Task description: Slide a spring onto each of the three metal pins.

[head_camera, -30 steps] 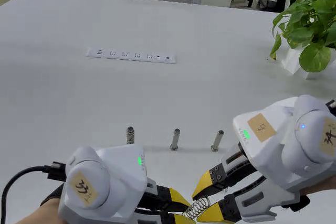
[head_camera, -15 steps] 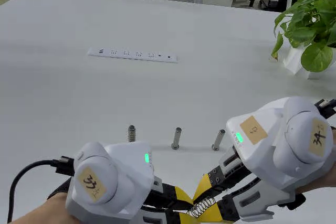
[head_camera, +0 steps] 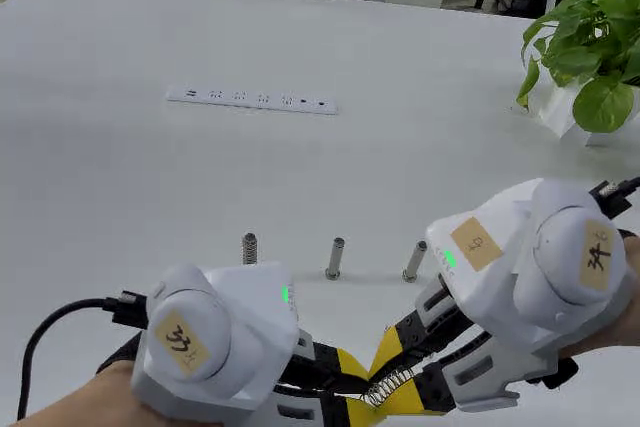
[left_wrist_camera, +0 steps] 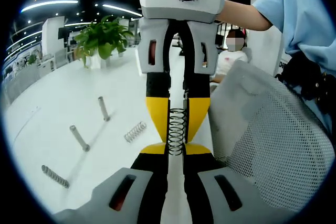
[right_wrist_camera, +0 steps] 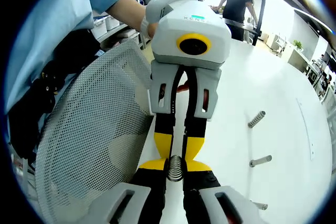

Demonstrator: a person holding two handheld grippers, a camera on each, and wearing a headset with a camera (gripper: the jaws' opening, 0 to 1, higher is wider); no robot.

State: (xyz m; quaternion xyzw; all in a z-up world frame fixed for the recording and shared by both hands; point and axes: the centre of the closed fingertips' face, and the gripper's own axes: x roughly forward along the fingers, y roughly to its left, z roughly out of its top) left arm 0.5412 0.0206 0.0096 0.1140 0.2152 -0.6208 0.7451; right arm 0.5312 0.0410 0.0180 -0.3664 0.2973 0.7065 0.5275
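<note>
Three metal pins stand in a row on the white table: the left pin point(head_camera: 249, 247) wears a spring, the middle pin point(head_camera: 335, 258) and the right pin point(head_camera: 414, 261) are bare. Near the front edge my left gripper point(head_camera: 355, 392) and right gripper point(head_camera: 400, 379) meet tip to tip on one spring point(head_camera: 390, 384). In the left gripper view that spring point(left_wrist_camera: 177, 129) runs from my own jaws point(left_wrist_camera: 177, 149) up between the right gripper's yellow fingers point(left_wrist_camera: 157, 116). The right gripper view has the spring point(right_wrist_camera: 175, 167) end-on between both sets of tips. Another loose spring point(left_wrist_camera: 135, 131) lies on the table.
A white power strip point(head_camera: 251, 100) lies further back on the table. A potted plant point(head_camera: 590, 47) stands at the far right. A black cable point(head_camera: 60, 322) trails from the left gripper. A mesh chair back point(left_wrist_camera: 268, 129) and the person's body are close behind.
The two grippers have drawn closer together, the left one moving right and the right one moving left, with the spring staying between their tips. The pins have not moved.
</note>
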